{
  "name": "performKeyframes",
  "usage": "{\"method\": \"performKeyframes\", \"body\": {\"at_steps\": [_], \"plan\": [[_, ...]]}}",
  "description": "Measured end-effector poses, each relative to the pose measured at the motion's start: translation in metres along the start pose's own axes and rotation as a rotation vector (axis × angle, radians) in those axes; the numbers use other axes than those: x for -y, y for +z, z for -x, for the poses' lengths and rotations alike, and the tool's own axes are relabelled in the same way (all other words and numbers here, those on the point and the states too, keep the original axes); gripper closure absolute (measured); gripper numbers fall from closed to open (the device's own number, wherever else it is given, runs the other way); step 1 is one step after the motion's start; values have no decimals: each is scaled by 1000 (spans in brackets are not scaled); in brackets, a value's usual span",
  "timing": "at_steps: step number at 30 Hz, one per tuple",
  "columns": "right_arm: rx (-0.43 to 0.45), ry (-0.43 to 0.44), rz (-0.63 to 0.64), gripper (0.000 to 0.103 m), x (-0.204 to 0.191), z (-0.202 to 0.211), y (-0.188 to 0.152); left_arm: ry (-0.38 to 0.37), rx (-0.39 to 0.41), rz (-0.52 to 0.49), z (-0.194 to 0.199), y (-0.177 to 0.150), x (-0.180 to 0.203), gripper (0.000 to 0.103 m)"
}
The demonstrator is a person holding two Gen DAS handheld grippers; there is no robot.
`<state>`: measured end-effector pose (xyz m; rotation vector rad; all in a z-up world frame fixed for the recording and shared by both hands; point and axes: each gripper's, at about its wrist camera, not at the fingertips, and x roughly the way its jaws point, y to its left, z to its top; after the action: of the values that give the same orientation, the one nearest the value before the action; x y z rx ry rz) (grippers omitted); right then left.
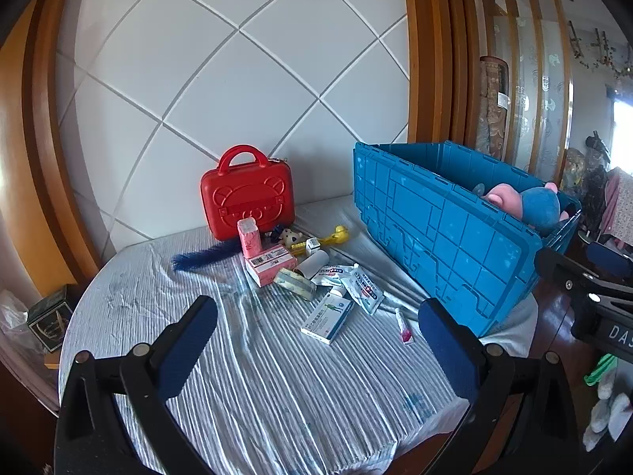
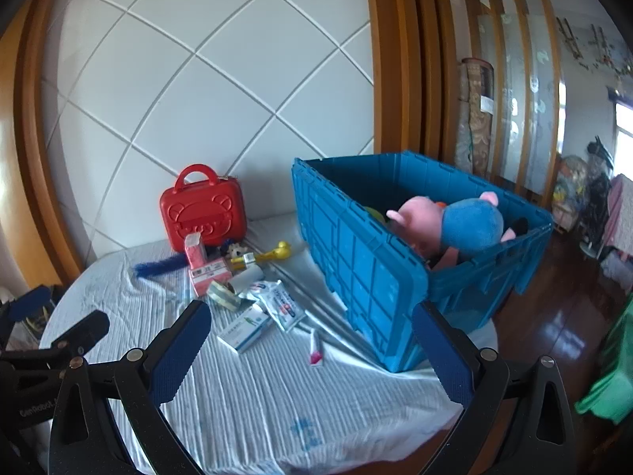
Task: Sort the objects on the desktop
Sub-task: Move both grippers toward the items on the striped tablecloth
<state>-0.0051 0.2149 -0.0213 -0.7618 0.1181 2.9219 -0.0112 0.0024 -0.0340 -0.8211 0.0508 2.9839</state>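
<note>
We held the left gripper (image 1: 316, 340) with its blue-padded jaws spread wide and nothing between them, above the near part of the round worktop (image 1: 245, 392) draped in a wrinkled, pale striped cloth. The right gripper (image 2: 312, 340) stood equally wide apart and empty, just beside the left one.

Directly ahead of both grippers lay a broad bare stretch of cloth, giving open room up to the clutter. The nearest things were a white and blue flat carton (image 1: 327, 317) and a small white tube with a pink end (image 1: 404, 326), which lay near the foot of the large blue plastic crate (image 1: 447, 237). Beyond them we saw white foil sachets (image 1: 362, 285), a roll of clear tape (image 1: 294, 283), a pink box with a barcode label (image 1: 269, 263), an upright pink pack (image 1: 248, 237), a dark blue feathery brush (image 1: 205, 258) and a yellow duck-shaped toy (image 1: 336, 234).

A red hard-shell case with a bear face (image 1: 247, 194) stood upright at the back, against the white quilted wall. The crate took the worktop's right side and overhung its edge. Inside it lay a pink and blue plush toy (image 2: 455, 223), partly hidden by the crate's wall. Several small pieces behind the pink box were too crowded to make out.
</note>
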Motion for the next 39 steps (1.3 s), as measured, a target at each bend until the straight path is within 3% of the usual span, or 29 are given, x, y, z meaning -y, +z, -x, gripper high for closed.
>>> {"method": "performKeyframes", "body": {"at_steps": [14,19,23,27,32,33,35,39], "plan": [[-24,-116,-6,0,-63,-42,26,-135,-8,18,-75,25,-77,0],[-91,-121,16,0,-91,-79,20,-148,-110,31,-128,9,-105,0],[-191,-92,13,0,-96,-126,1,-126,-237,44,-182,-19,-118,0],[-321,-56,-4,0,-88,-191,-33,-94,-343,26,-236,-55,-112,7],[-422,-54,-75,1,-65,-259,-77,-99,-463,-2,-295,-92,-89,12],[-442,-55,-96,4,-58,-269,-85,-103,-476,-6,-305,-97,-83,12],[-474,-61,-104,26,-45,-284,-98,-103,-488,-25,-321,-105,-70,12],[-527,-64,-109,30,-23,-313,-114,-100,-522,-82,-354,-115,-46,12]]}}
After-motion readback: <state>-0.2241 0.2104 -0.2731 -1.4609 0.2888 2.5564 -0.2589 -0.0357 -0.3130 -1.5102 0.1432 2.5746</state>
